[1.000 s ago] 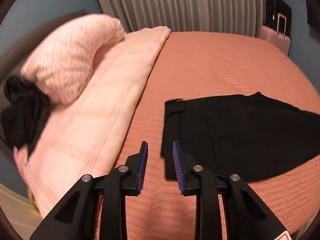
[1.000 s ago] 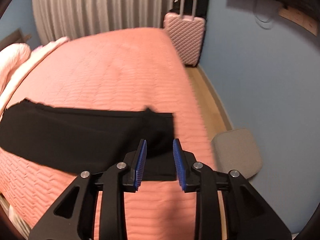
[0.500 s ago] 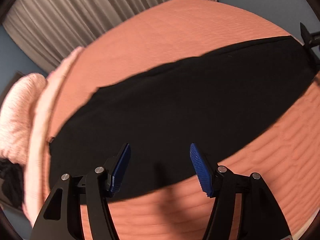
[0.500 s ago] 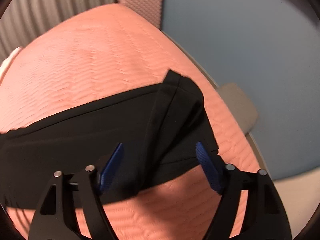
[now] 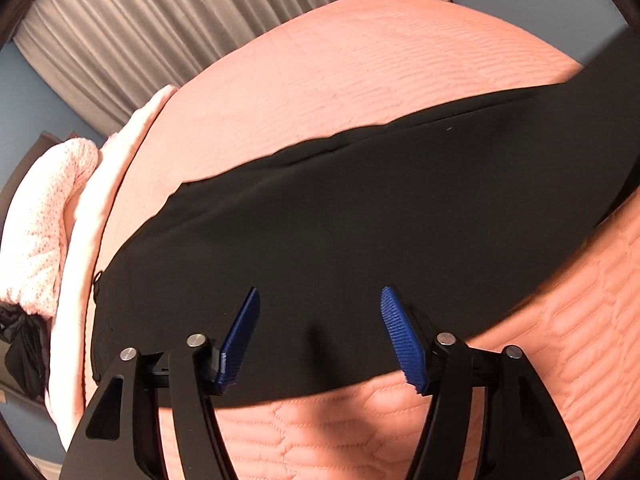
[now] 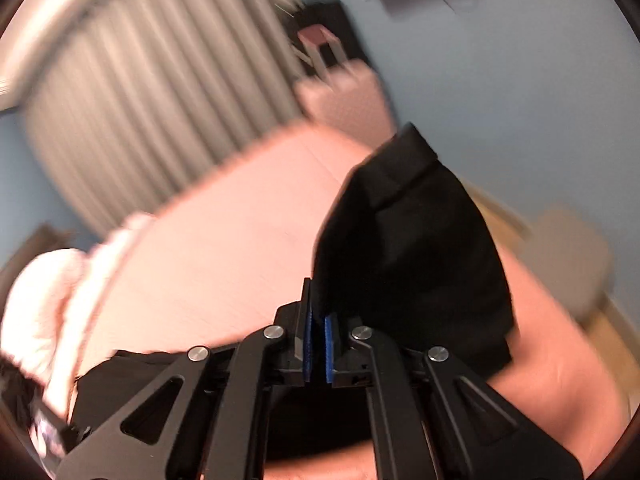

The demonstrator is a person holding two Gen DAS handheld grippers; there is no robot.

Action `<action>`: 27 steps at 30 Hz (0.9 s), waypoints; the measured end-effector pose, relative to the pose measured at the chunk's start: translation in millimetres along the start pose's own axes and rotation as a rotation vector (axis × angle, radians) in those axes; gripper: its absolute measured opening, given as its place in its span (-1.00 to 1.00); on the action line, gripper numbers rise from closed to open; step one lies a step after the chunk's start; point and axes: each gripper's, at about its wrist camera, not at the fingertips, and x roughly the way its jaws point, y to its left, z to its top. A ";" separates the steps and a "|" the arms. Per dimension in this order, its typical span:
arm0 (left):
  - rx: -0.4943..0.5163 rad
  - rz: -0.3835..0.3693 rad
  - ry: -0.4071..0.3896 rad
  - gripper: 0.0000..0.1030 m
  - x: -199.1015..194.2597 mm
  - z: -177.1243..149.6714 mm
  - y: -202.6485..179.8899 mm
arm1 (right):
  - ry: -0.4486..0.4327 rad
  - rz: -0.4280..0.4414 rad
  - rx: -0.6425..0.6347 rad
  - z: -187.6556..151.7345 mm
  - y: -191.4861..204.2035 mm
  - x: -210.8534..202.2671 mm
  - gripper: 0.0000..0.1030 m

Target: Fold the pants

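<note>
Black pants [image 5: 360, 220] lie stretched across the salmon quilted bed [image 5: 360, 68], running from lower left to upper right in the left wrist view. My left gripper [image 5: 318, 312] is open wide, its blue pads just above the near edge of the pants, holding nothing. My right gripper [image 6: 318, 324] is shut on one end of the pants [image 6: 412, 248] and lifts it off the bed; the raised cloth hangs up and to the right of the fingers. The right wrist view is blurred by motion.
Pink pillows and a folded blanket [image 5: 52, 216] lie at the left end of the bed. A dark garment [image 5: 22, 344] hangs by them. Grey curtains [image 5: 160, 32] and a pink suitcase [image 6: 344, 100] stand beyond the bed. A grey stool [image 6: 568, 248] is on the floor at the right.
My right gripper has closed on the end of the pants and raised it, swinging upward. My left gripper has stayed open and moved slightly closer over the pants.
</note>
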 end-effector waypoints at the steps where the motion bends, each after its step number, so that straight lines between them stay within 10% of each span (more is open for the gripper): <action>1: 0.000 -0.001 -0.004 0.32 -0.5 2.3 -1.3 | 0.089 -0.056 -0.004 -12.8 -12.8 16.0 -0.94; 4: 0.002 -0.014 0.003 0.33 3.4 5.4 -7.2 | 0.363 -0.159 0.114 -63.8 -69.0 63.6 -0.93; 7: 0.021 -0.020 0.010 0.33 6.1 6.7 -14.4 | 0.335 -0.129 0.114 -76.9 -71.4 45.9 -0.83; 11: 0.017 -0.026 0.014 0.33 7.5 6.7 -15.6 | 0.369 -0.192 0.100 -81.0 -69.4 15.7 0.03; 21: -0.006 -0.095 0.012 0.33 -2.6 17.6 -28.5 | 0.388 -0.100 0.248 -27.7 -131.8 36.0 0.07; 27: 0.050 -0.131 -0.027 0.33 -19.4 29.1 -54.1 | 0.402 -0.152 0.125 -3.9 -134.6 44.2 0.07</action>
